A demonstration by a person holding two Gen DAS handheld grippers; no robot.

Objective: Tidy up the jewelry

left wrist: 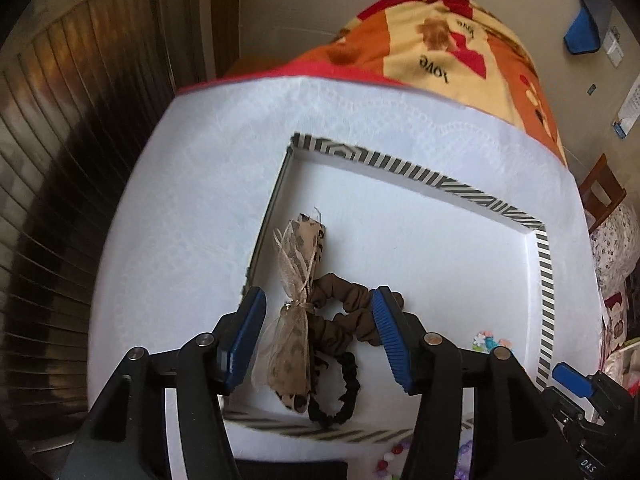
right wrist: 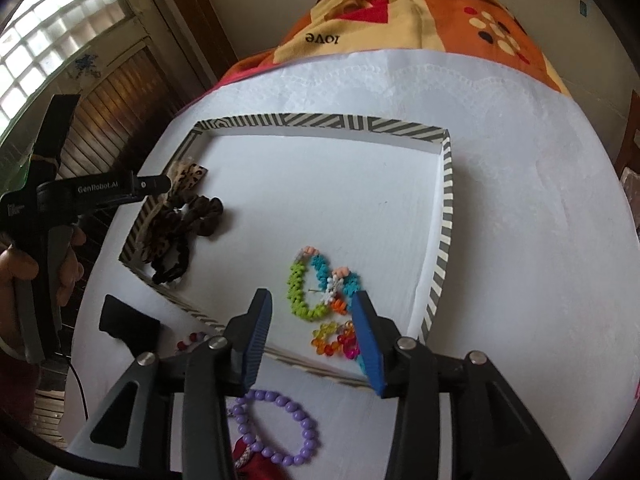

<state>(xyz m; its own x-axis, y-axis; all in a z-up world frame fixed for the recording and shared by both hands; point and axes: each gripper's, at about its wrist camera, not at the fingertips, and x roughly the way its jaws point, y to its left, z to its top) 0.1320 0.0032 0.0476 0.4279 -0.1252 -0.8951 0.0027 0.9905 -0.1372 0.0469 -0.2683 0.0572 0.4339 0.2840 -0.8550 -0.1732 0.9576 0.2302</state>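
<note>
Left gripper [left wrist: 320,336] stands wide over the leopard bow [left wrist: 298,308] and 2 scrunchies by the tray's [right wrist: 448,200] left wall, gripping nothing. Right gripper [right wrist: 316,336] stands open, empty, above the bead bracelets [right wrist: 320,292] near the tray's front edge.

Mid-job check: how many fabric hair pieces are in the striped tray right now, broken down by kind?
Leopard-print bow: 1
Scrunchies: 2 (brown scrunchie, black scrunchie)
Total: 3
</note>
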